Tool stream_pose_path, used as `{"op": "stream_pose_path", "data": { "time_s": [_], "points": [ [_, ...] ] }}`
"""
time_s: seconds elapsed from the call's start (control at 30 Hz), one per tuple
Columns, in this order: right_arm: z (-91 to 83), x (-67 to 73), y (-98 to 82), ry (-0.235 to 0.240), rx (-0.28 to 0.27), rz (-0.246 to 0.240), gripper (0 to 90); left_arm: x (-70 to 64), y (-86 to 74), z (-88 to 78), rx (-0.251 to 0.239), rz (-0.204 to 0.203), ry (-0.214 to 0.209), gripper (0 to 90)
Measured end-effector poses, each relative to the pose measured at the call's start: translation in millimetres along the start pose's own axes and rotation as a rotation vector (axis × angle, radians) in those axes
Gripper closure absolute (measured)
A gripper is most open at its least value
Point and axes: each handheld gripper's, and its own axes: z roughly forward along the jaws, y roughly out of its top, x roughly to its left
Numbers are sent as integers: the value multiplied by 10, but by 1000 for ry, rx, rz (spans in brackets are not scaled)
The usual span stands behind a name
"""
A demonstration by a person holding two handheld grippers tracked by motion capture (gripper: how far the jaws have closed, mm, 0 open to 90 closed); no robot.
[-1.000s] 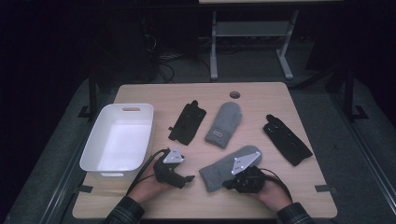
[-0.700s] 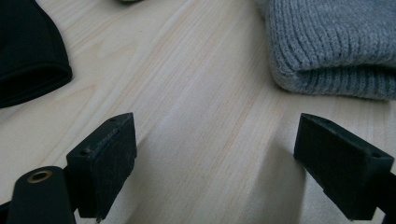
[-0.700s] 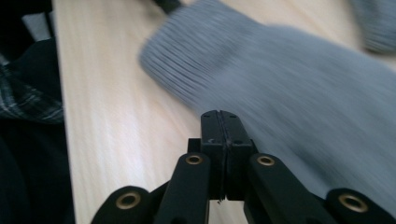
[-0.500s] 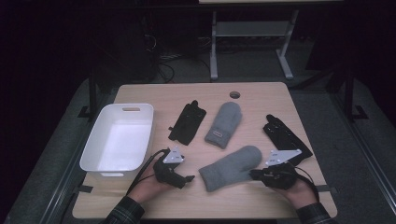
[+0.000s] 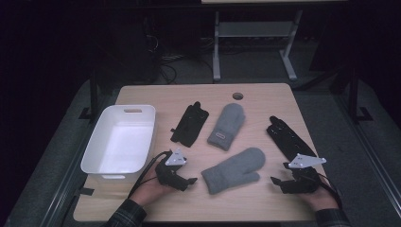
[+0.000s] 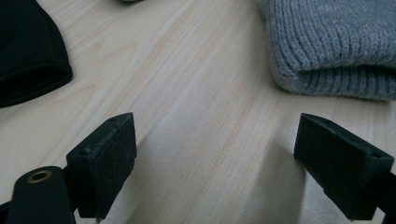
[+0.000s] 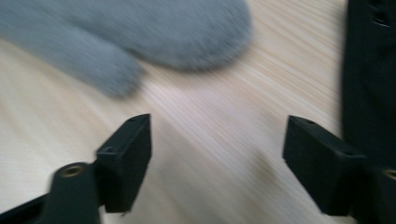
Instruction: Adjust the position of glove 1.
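In the high view, the near grey mitten (image 5: pixel 234 169) lay flat on the wooden table (image 5: pixel 265 94) between the two hands, its cuff toward the left gripper (image 5: pixel 189 181) and its rounded tip pointing up and right. The right gripper (image 5: pixel 276 183) sat well to the mitten's right, just below the right black glove (image 5: pixel 287 137), with its jaws having just been opening and nothing between them. A second grey mitten (image 5: pixel 227 125) and a left black glove (image 5: pixel 190 123) lay farther back, and a white bin (image 5: pixel 120 139) stood at the left edge. In the left gripper view, the left gripper's jaws stood spread wide over bare wood, the ribbed cuff of the near grey mitten (image 6: pixel 331 44) close ahead on the right and the black glove's edge (image 6: pixel 25 51) at the left. In the right gripper view, which was blurred, the jaws stood wide apart and empty, with the mitten's thumb and tip (image 7: pixel 140 37) ahead and the right black glove (image 7: pixel 371 79) along the right edge. By my judgement the near mitten had been set down and released, and the sorting stood between picks. The next move probably called for one gripper to settle on the cuff or on a glove's edge, low enough to pinch thin fabric off the wood.
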Motion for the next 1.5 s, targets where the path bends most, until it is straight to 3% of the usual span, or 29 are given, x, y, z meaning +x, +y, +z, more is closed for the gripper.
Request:
{"op": "stream_pose_path", "data": {
  "time_s": [0.2, 0.33, 0.5, 0.6, 0.73, 1.03, 1.1, 1.3, 1.5],
  "points": [
    [65, -30, -57, 10, -2, 29, 143, 0, 14, 5, 5, -1, -3, 121],
    [97, -48, -82, 35, -28, 59, 112, -1, 62, -9, 53, 4, -2, 136],
    [107, -43, -82, 41, -27, 51, 98, -18, 135, -25, 101, -5, 9, 183],
    [107, -43, -82, 41, -27, 51, 98, -17, 224, -44, 103, -13, 16, 237],
    [108, -43, -82, 41, -28, 52, 98, 33, 333, -72, 84, -67, 17, 381],
    [107, -43, -82, 42, -28, 52, 98, 199, 646, 23, 53, -99, 0, 798],
    [107, -44, -82, 41, -28, 51, 98, 263, 731, 69, 25, -117, -8, 885],
    [107, -43, -82, 42, -27, 53, 98, 416, 1010, 238, -5, -135, -4, 892],
    [106, -43, -82, 42, -27, 54, 98, 544, 1292, 423, -3, -101, 4, 892]
  ]
}}
